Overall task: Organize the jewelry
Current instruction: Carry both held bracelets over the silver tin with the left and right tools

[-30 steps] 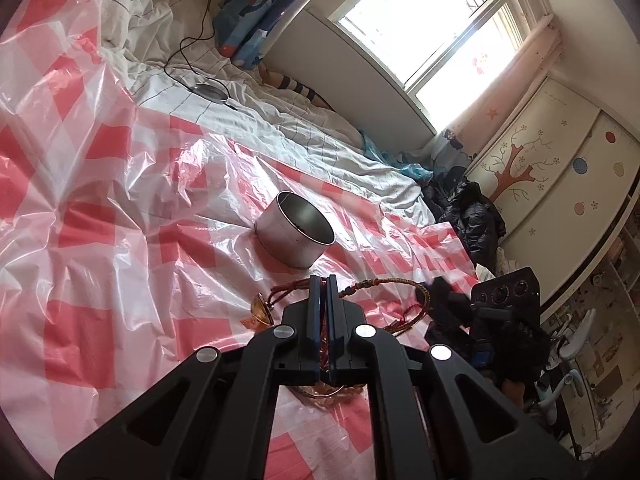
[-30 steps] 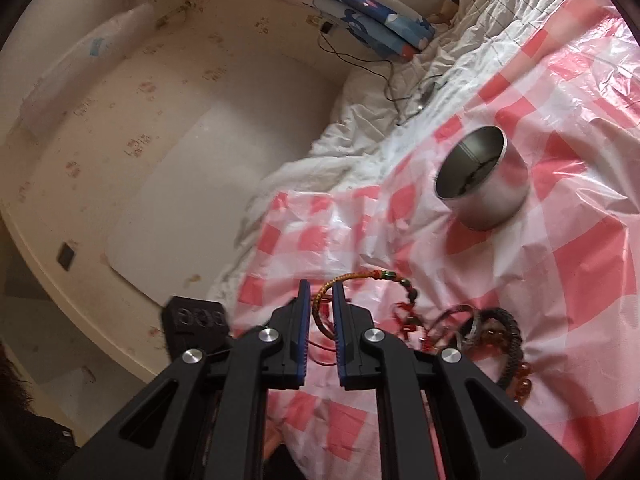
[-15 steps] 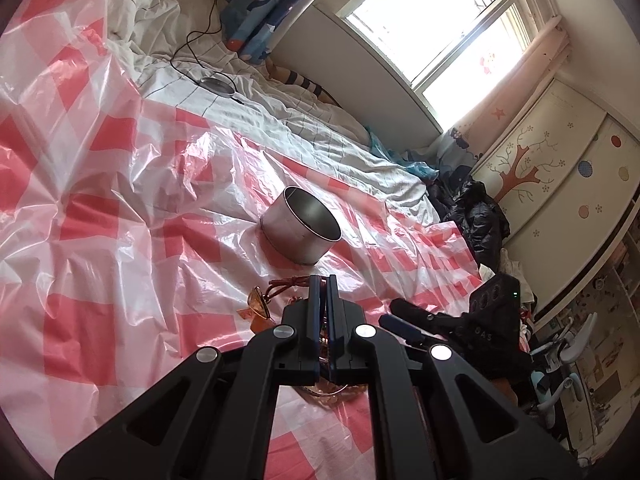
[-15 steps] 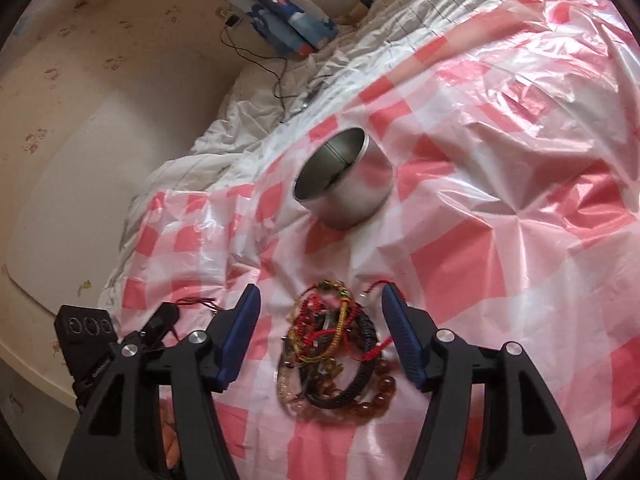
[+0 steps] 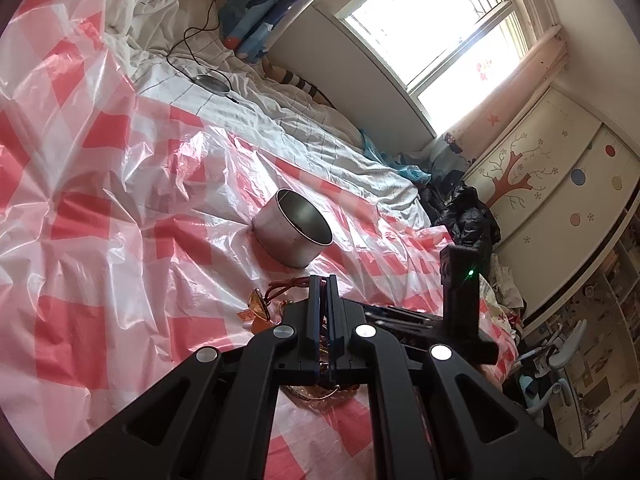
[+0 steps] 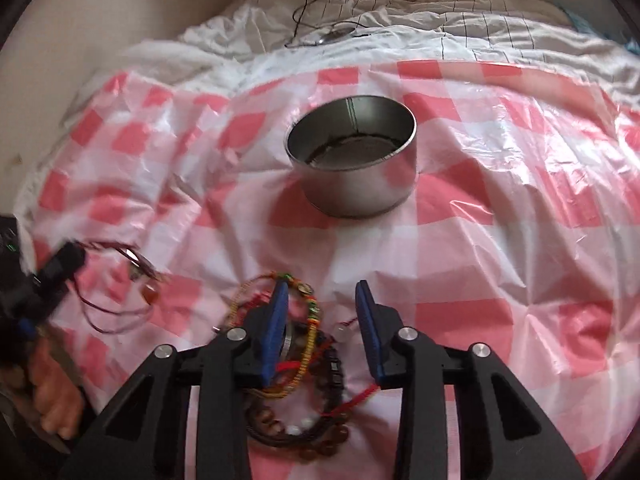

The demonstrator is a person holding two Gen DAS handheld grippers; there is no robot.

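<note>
Jewelry (image 6: 308, 364): tangled beaded bracelets, cords

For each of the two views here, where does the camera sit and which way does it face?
Left wrist: rides the left gripper, shut on a red cord necklace, facing across the bed toward the window; no body shows.
Right wrist: rides the right gripper, jaws just closing, apart over the bracelet pile, facing steeply down; a hand shows lower left.
Shared: metal tin, checked plastic sheet, necklace.
</note>
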